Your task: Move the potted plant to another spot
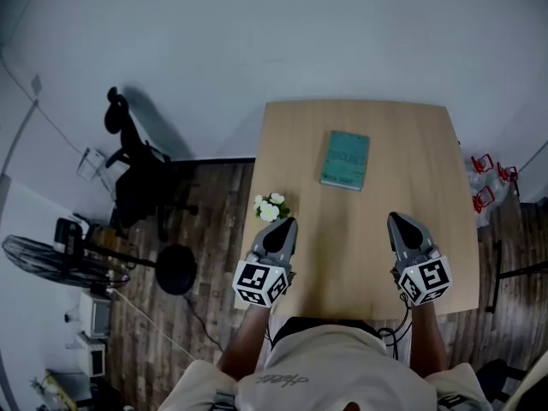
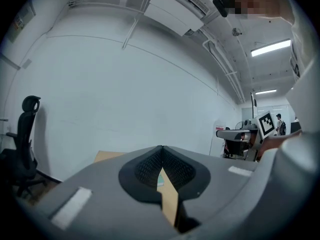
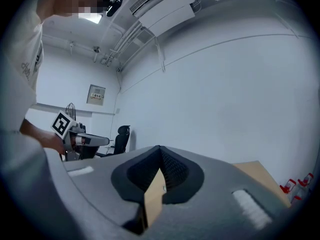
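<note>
Book (image 1: 345,160) on table (image 1: 411,229), far middle. Potted plant (image 1: 271,207) at table's left edge, just ahead of left gripper (image 1: 287,223). Chair (image 1: 137,174), fan (image 1: 51,259) on floor left of table.

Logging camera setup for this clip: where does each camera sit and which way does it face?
Head view: on the person's head, looking steeply down at light wooden table, teal book, white-flowered potted plant; left gripper, right gripper, torso show.
Left gripper view: on left gripper, level along its shut jaws toward white wall; right gripper at right.
Right gripper view: on right gripper, toward that wall; left gripper at left.
Shared: both gripper views show the black office chair.
</note>
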